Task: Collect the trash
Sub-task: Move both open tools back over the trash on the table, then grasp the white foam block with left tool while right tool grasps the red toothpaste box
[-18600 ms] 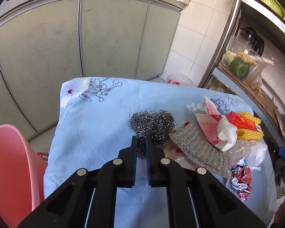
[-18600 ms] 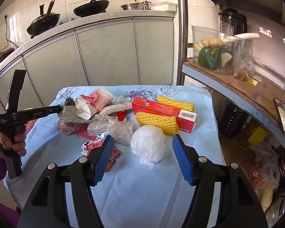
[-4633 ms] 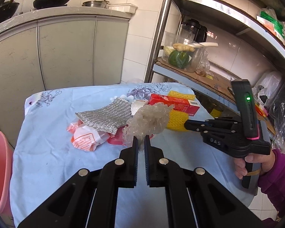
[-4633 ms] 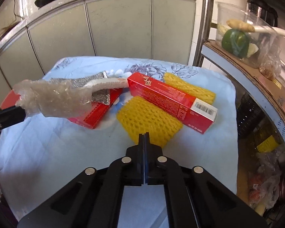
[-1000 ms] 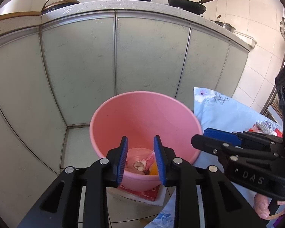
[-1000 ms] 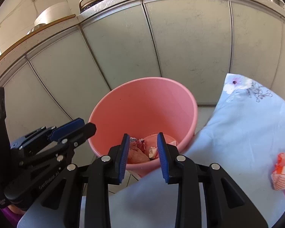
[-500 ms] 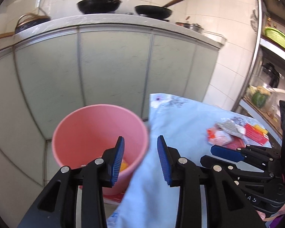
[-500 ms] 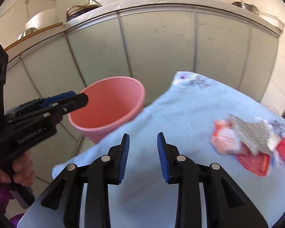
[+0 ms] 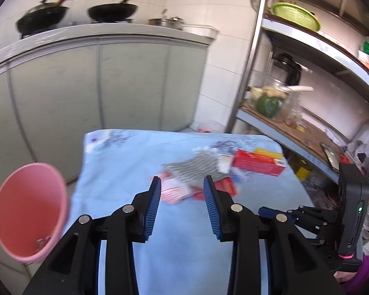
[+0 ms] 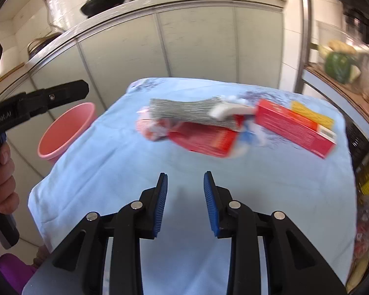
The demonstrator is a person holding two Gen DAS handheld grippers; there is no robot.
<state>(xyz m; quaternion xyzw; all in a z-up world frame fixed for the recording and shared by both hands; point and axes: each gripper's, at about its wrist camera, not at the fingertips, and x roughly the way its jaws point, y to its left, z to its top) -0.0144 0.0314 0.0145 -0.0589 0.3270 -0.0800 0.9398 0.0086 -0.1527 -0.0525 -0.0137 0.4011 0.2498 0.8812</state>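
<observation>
Trash lies at the far side of the blue flowered tablecloth (image 10: 184, 162): a silver mesh cloth (image 10: 184, 113), a long red box (image 10: 295, 127), a flat red pack (image 10: 204, 137), a yellow foam net (image 10: 312, 116) and a pink-white wrapper (image 10: 152, 127). My right gripper (image 10: 185, 186) hangs open and empty over bare cloth, short of the pile. In the left wrist view my left gripper (image 9: 182, 196) is open and empty, with the wrapper (image 9: 174, 191) and mesh cloth (image 9: 199, 167) beyond its fingers. The pink bin (image 9: 29, 211) stands on the floor left of the table.
Grey cabinet doors (image 9: 135, 86) with pans on the counter stand behind the table. A metal shelf rack (image 9: 295, 132) with jars and vegetables runs along the right. A person's hand (image 10: 0, 179) holds the left gripper (image 10: 81, 91); the right gripper (image 9: 263, 211) shows low at right.
Both grippers have swung right, away from the pink bin and toward the trash on the table. The left jaws stand wider than a second ago. Both stay empty.
</observation>
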